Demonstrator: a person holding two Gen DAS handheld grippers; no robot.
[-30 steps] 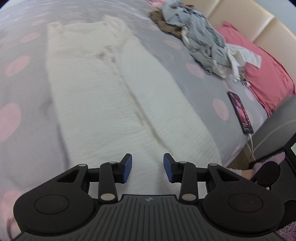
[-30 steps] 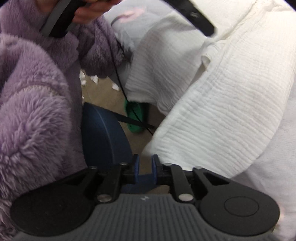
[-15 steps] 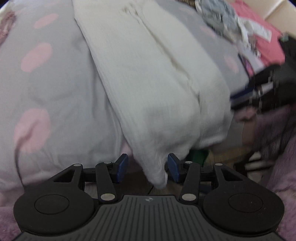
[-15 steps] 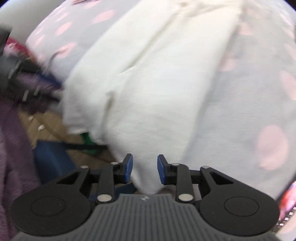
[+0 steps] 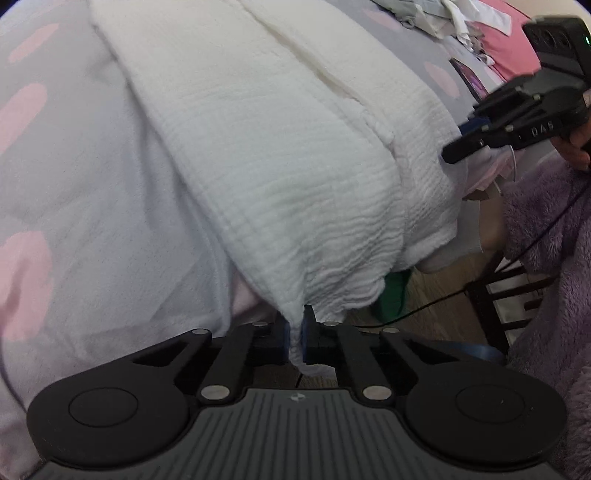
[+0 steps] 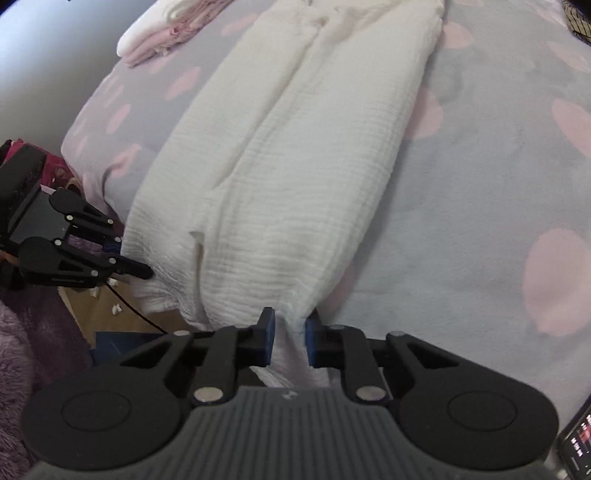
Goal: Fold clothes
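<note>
A long white crinkled garment (image 5: 266, 155) lies folded lengthwise on the grey bedcover with pink dots (image 5: 74, 192), its lower end hanging over the bed edge. My left gripper (image 5: 294, 332) is shut on the left corner of that hanging hem. In the right wrist view the same garment (image 6: 295, 177) runs away from me, and my right gripper (image 6: 288, 339) is shut on the hem's right corner, with cloth bunched between the blue pads. Each gripper shows in the other's view: the right gripper (image 5: 480, 136) at the right, the left gripper (image 6: 140, 271) at the left.
A pile of loose clothes (image 5: 443, 11) and a pink pillow (image 5: 517, 44) lie far right on the bed, with a phone (image 5: 467, 75) near its edge. Folded pink clothes (image 6: 166, 40) sit at the far left. On the floor below are a green object (image 5: 391, 295) and a cable. A purple fleece sleeve (image 5: 546, 221) is close by.
Both grippers came down to the hem hanging off the bed and went from open to shut on its two corners.
</note>
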